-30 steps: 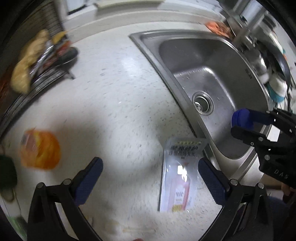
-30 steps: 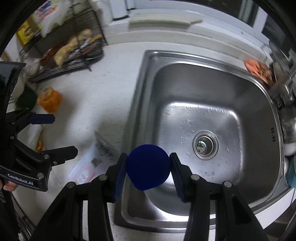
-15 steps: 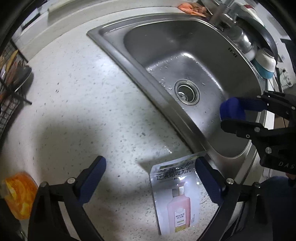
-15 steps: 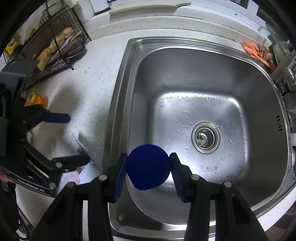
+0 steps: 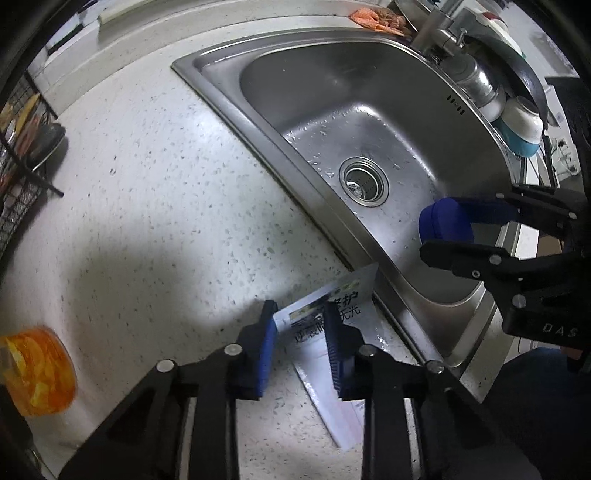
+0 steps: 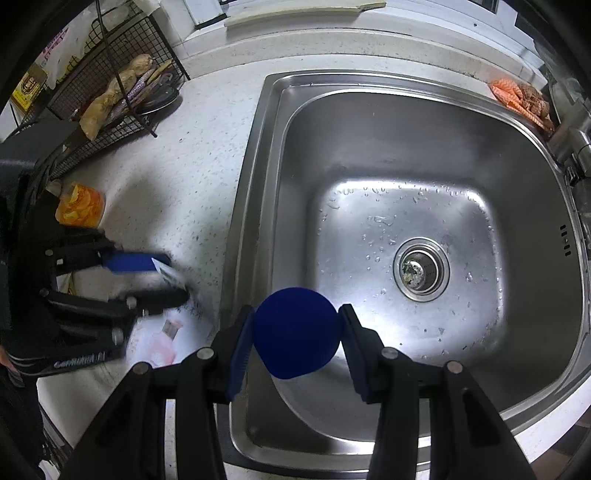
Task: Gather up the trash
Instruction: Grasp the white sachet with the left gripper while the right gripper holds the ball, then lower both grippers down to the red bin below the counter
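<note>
A flat white sachet (image 5: 332,354) with a pink bottle picture lies on the speckled counter beside the sink's left rim. My left gripper (image 5: 300,354) has closed on its upper edge, which lifts between the pads; it also shows in the right wrist view (image 6: 168,275), with the sachet (image 6: 166,339) below it. My right gripper (image 6: 295,338) is shut on a round dark-blue object (image 6: 297,332) and hangs over the sink's front left corner. It appears in the left wrist view (image 5: 447,234) too. An orange wrapper (image 5: 35,371) lies at the counter's left.
The steel sink (image 6: 258,155) with its drain (image 6: 421,269) fills the right. A black wire rack (image 6: 122,85) with food stands at the back left. Orange scraps (image 6: 517,96) lie at the sink's far right corner, near the tap (image 5: 443,33) and bowls (image 5: 519,125).
My left gripper went from wide open to closed on the sachet's upper edge, which has tilted up. My right gripper kept hold of the blue object over the sink.
</note>
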Tool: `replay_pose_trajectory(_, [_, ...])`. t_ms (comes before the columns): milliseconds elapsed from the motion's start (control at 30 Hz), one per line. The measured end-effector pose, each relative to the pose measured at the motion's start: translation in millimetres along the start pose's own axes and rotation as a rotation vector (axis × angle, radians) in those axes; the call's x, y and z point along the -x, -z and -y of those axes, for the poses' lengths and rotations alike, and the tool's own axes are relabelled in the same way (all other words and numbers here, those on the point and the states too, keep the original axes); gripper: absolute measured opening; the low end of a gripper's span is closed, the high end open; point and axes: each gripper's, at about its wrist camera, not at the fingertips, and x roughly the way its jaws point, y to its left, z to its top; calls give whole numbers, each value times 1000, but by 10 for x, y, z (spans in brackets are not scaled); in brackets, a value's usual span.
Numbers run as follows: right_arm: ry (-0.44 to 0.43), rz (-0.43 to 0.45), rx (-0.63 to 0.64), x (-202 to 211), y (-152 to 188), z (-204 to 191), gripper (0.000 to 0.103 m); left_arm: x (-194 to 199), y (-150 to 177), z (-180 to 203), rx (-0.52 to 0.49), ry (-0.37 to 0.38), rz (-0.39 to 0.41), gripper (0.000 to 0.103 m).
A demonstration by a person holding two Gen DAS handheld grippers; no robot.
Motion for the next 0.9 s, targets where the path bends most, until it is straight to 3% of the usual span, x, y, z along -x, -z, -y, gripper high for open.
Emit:
replay_pose_trajectory(267, [-10,19,16,104,51,-60,43,161,156,-65,93,-11,48,4])
replay_pose_trajectory(900, [-86,167,93,856,348,-231,43,1163,525,446,212,-135,255,0])
